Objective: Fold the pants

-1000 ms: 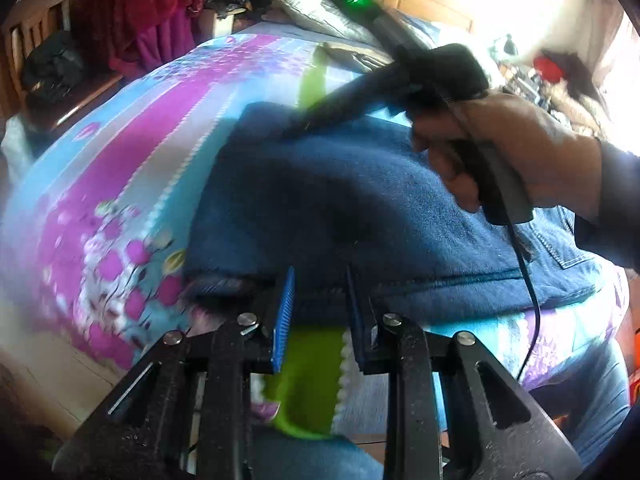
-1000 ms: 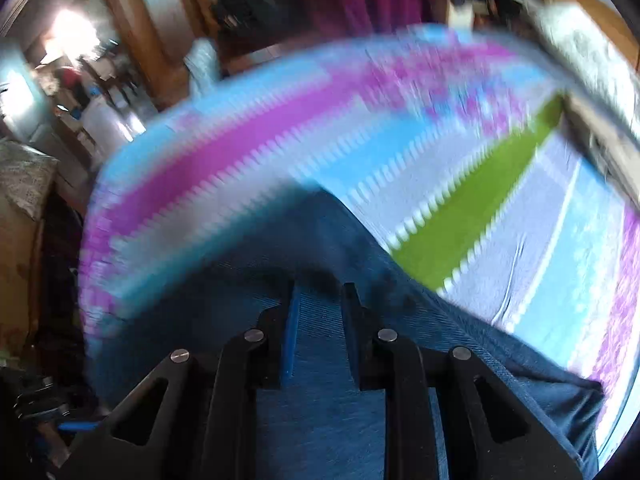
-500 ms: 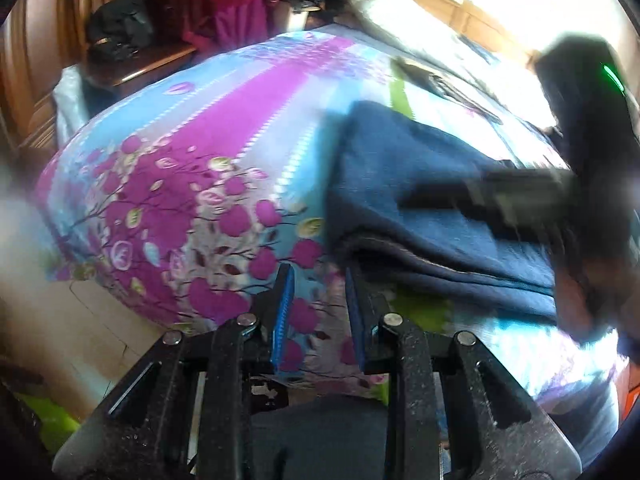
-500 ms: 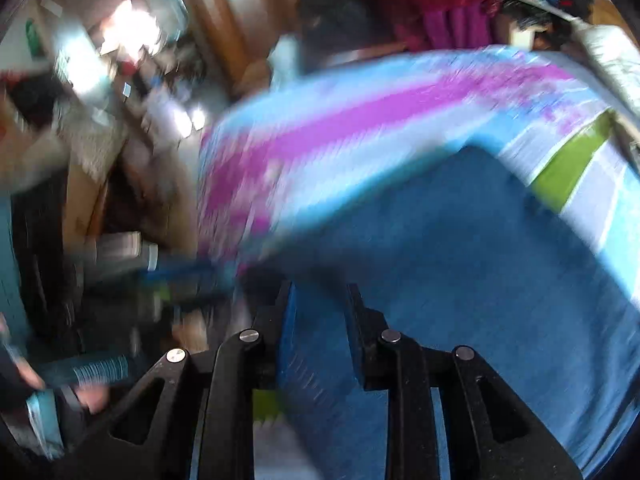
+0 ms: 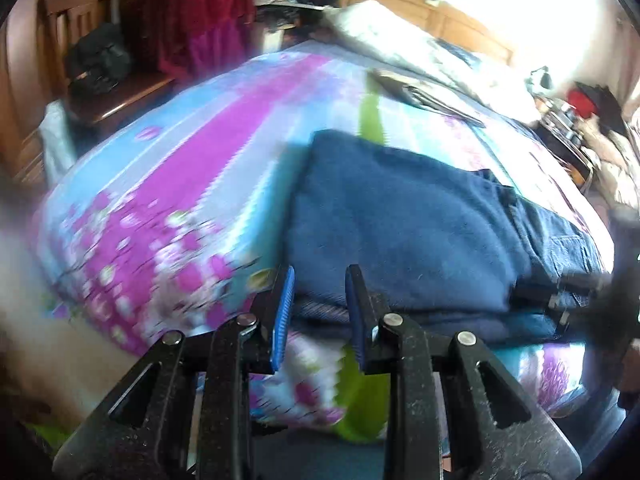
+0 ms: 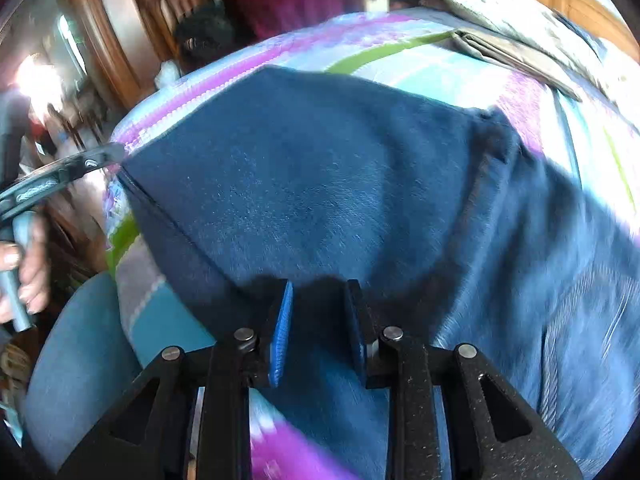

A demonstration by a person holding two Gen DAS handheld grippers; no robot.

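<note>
Lying folded on the bedspread [image 5: 224, 152], the pants [image 5: 400, 220] show denim pockets only leftward; both fingers gape empty.

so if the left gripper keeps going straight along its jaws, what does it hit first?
Most likely the near folded edge of the pants on the bedspread. The left gripper is open and empty, with that edge showing between its jaws. Depth is unclear through the fisheye.

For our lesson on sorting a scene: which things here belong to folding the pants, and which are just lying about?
Belongs to the job:
- folded dark blue denim pants
- left gripper, open
- right gripper, open
- floral purple-and-blue bedspread under the pants

Just lying about:
- white pillow
- dark red garment
- black bag
</note>
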